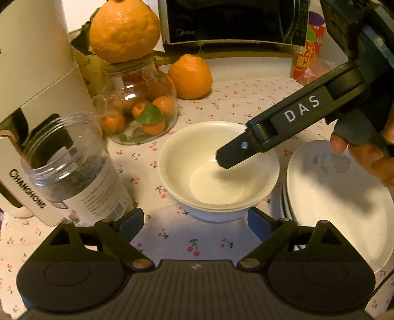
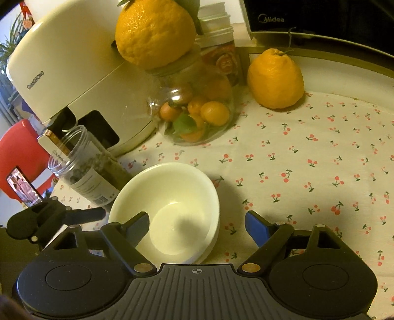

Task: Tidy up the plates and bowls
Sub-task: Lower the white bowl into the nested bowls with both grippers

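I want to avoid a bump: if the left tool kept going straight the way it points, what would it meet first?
Probably the near rim of the stacked white bowls, dead ahead between the open left tool; depth is hard to judge.

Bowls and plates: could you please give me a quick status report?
Left gripper open, right gripper open, both empty. White bowls nested, white plates stacked alongside. Open plastic jar close beside bowls.

Home kitchen: microwave point(image 1: 234, 22), fruit jar point(image 1: 140, 108), cherry-print tablecloth point(image 2: 307, 172)
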`<action>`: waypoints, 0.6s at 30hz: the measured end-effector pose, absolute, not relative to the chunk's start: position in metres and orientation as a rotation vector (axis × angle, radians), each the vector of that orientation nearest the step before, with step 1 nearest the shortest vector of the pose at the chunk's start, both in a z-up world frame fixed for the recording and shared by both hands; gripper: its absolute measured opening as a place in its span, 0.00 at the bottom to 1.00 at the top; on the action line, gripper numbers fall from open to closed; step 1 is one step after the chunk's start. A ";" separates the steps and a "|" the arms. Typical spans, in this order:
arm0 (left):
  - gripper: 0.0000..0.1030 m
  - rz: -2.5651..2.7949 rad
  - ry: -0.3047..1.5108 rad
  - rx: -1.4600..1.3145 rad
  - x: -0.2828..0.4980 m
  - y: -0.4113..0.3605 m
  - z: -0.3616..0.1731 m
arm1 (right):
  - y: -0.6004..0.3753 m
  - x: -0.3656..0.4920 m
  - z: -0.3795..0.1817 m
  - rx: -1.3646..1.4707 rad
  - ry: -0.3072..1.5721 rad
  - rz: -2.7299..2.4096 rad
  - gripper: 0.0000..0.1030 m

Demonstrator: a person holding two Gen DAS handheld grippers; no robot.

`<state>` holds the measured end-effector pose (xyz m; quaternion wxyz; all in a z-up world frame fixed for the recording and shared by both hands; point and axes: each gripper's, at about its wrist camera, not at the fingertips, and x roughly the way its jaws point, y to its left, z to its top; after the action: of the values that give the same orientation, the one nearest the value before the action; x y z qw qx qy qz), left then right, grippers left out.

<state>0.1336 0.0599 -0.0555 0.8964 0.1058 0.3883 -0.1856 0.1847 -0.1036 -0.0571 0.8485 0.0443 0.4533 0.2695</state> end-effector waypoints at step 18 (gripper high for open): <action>0.75 -0.446 0.788 0.208 0.136 0.051 -0.055 | -0.099 0.184 -0.062 0.047 0.949 0.558 0.28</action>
<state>0.1363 0.0510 -0.0554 0.8940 0.1004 0.3801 -0.2149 0.1840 -0.0992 -0.0625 0.8521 0.0222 0.4507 0.2652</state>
